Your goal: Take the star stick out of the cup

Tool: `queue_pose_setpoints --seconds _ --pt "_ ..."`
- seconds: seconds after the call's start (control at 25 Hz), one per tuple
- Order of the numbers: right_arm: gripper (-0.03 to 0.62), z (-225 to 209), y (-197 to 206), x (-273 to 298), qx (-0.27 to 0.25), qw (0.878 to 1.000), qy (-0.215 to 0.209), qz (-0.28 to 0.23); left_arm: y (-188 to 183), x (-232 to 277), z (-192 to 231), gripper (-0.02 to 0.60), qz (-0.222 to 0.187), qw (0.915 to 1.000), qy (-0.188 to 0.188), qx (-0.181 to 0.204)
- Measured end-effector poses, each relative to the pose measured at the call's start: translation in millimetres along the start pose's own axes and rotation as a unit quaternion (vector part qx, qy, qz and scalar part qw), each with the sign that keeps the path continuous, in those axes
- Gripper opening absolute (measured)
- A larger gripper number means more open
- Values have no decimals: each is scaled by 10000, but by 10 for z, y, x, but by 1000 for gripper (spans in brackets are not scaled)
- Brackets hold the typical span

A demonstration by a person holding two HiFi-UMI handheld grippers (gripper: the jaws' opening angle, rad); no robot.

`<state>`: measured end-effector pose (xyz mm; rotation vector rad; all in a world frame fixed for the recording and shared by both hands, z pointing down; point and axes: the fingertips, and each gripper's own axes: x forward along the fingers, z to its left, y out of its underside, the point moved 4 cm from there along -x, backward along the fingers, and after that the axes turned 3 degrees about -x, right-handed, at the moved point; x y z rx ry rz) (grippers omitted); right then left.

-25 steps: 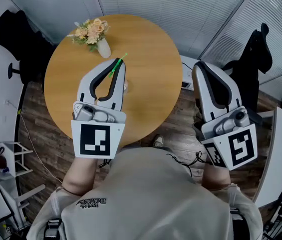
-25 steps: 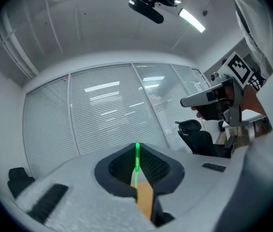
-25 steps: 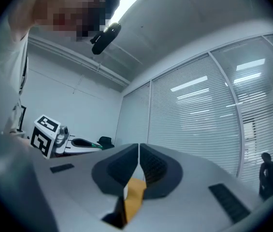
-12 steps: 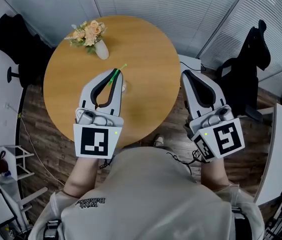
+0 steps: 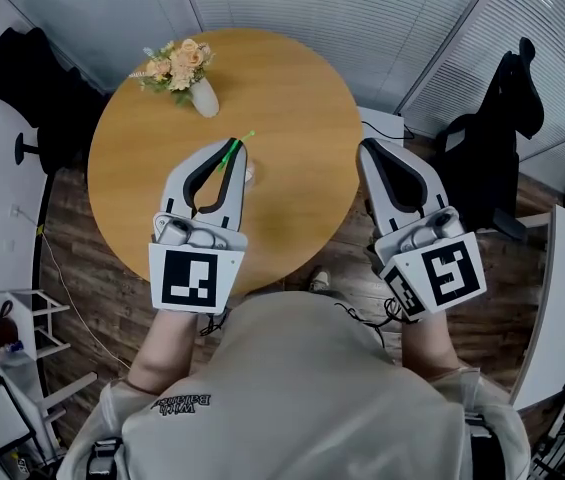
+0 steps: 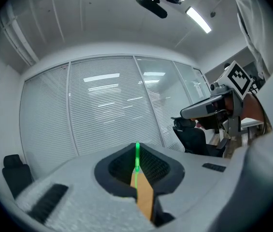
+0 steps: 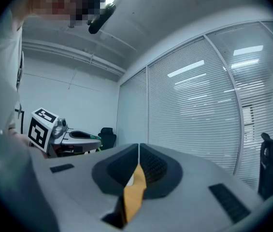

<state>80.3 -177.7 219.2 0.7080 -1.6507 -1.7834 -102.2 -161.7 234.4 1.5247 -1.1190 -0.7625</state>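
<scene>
A thin green stick (image 5: 239, 143) pokes out past the tips of my left gripper (image 5: 234, 150), which is shut on it above the round wooden table (image 5: 292, 98). In the left gripper view the green stick (image 6: 137, 159) stands upright in the seam of the closed jaws of the left gripper (image 6: 137, 170). Its star end is not visible. A small clear cup (image 5: 250, 174) peeks out beside the left gripper's right finger, mostly hidden. My right gripper (image 5: 366, 150) hovers at the table's right edge, and in its own view the right gripper (image 7: 138, 148) is shut with nothing in it.
A white vase (image 5: 204, 99) of flowers (image 5: 176, 62) stands at the table's far left. Black office chairs sit at the right (image 5: 502, 118) and the left (image 5: 32, 73). A white shelf (image 5: 12, 318) is on the wooden floor, lower left.
The right gripper has moved left and nearer to the table's edge. The left gripper keeps its hold on the green stick and has barely shifted.
</scene>
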Motion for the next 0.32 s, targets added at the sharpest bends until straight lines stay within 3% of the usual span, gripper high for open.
queue_pose_setpoints --seconds 0.32 --pt "34 -2 175 48 -19 9999 43 137 91 -1 15 31 67 10000 23 -30"
